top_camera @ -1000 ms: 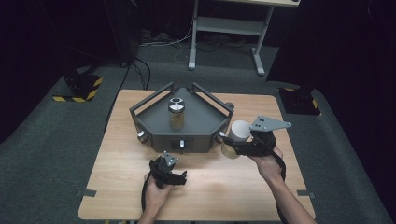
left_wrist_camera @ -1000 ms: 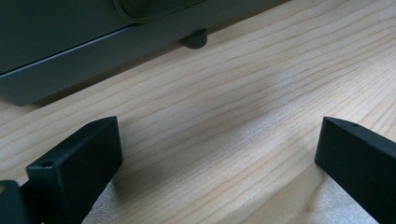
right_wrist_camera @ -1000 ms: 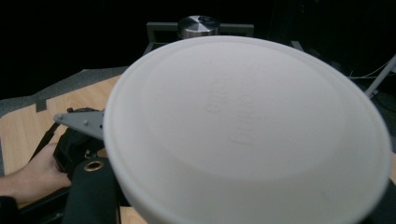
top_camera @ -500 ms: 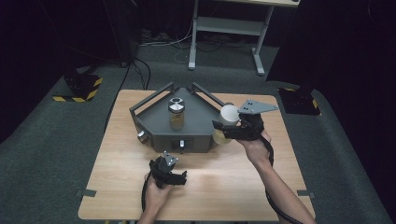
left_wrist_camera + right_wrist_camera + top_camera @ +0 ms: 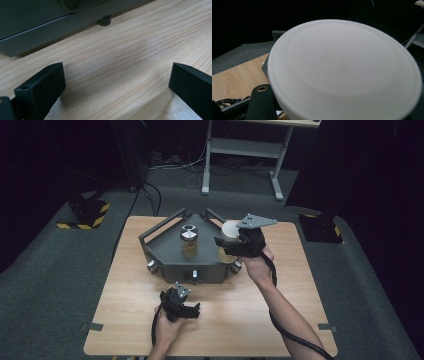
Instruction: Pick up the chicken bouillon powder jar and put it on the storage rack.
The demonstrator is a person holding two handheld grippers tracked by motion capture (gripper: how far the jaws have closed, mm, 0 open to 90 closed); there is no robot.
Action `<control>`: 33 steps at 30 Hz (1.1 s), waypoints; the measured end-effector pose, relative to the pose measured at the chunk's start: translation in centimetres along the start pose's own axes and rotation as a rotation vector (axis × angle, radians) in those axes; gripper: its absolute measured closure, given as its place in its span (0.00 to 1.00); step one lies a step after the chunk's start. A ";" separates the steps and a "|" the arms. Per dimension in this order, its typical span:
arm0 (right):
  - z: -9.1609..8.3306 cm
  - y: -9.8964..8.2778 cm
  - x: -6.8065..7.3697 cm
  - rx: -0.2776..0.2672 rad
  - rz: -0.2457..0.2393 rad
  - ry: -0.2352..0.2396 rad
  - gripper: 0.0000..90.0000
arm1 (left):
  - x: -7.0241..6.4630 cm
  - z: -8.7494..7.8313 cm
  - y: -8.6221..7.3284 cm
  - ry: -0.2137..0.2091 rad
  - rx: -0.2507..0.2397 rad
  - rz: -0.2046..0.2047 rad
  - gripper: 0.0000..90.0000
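Looking down from the high view, you hold the right gripper over the right part of the dark grey angular metal tray, its jaws clamped on a jar with a round white lid and amber contents. That jar sits above the tray's right side; whether it touches the tray floor cannot be told. A second jar with a silver metal cap and amber contents stands upright near the tray's middle, apart from the held one. Your left gripper rests on the light wooden table just in front of the tray.

Turning to the left gripper view, your two black jaws stand wide apart with only bare table grain between them, gripping nothing. The tray's grey front wall runs across the top, with a small dark foot under it.

Turning to the right gripper view, the jar's white lid sits very close to the camera, one black jaw pressed against its lower left edge.
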State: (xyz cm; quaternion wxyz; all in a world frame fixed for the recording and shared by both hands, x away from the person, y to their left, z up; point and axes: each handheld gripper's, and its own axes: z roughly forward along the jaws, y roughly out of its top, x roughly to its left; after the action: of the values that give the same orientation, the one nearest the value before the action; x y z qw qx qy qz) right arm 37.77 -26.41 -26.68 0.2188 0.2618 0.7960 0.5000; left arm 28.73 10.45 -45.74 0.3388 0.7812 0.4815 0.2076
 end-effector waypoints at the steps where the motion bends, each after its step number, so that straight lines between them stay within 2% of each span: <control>1: 0.3 0.1 0.1 0.002 0.002 -0.003 0.39 | 0.0 0.0 0.0 0.000 0.001 0.001 0.01; 11: 2.8 0.5 -0.5 0.039 0.053 -0.028 0.39 | 0.0 0.0 0.0 -0.003 0.001 0.001 0.01; 18: 4.1 0.5 -0.7 0.059 0.065 -0.050 0.39 | 0.0 0.0 0.0 -0.003 0.000 0.002 0.01; 33: 6.6 0.1 -0.8 0.096 0.100 -0.062 0.39 | 0.1 0.0 0.0 -0.005 0.000 0.001 0.01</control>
State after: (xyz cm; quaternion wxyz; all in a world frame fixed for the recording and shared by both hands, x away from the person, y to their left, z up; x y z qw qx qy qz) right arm 42.42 -22.38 -29.23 0.2053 0.3265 0.7979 0.4632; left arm 28.79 10.49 -45.74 0.3399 0.7819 0.4803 0.2061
